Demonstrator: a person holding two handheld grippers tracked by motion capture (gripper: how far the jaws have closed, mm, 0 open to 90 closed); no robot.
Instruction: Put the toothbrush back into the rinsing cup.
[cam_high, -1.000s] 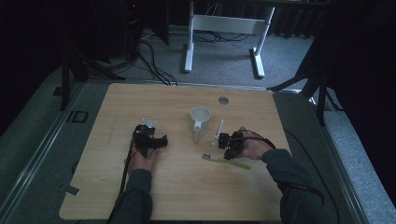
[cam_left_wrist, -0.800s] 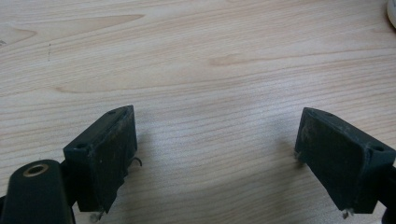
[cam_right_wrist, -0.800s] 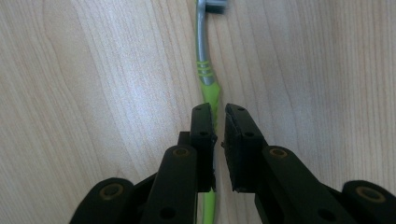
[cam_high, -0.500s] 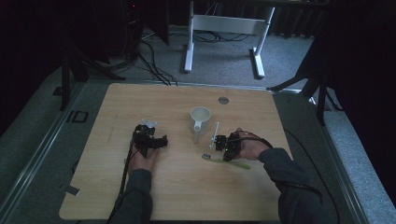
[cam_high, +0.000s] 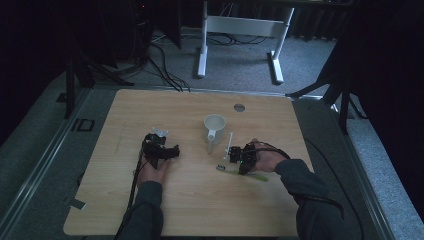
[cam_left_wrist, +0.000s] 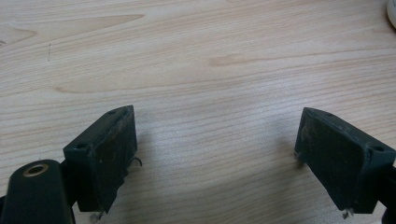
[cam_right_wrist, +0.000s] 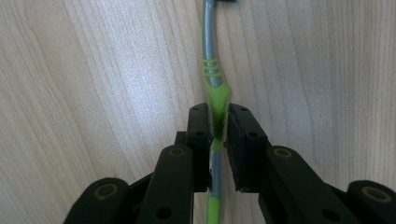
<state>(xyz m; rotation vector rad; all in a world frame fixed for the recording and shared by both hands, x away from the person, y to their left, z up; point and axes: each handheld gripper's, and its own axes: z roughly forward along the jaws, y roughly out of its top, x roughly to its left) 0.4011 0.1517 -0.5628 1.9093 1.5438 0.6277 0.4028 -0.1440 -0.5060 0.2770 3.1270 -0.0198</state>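
The right gripper (cam_right_wrist: 217, 126) has its jaws clamped on the toothbrush (cam_right_wrist: 213, 70); the left gripper (cam_left_wrist: 217, 154) holds its jaws wide over bare tabletop (cam_left_wrist: 196, 60).

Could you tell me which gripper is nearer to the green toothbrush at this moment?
The right. The right gripper has its jaws closed on the toothbrush handle, which lies on the table. The left gripper rests well off to its left, jaws open over bare wood.
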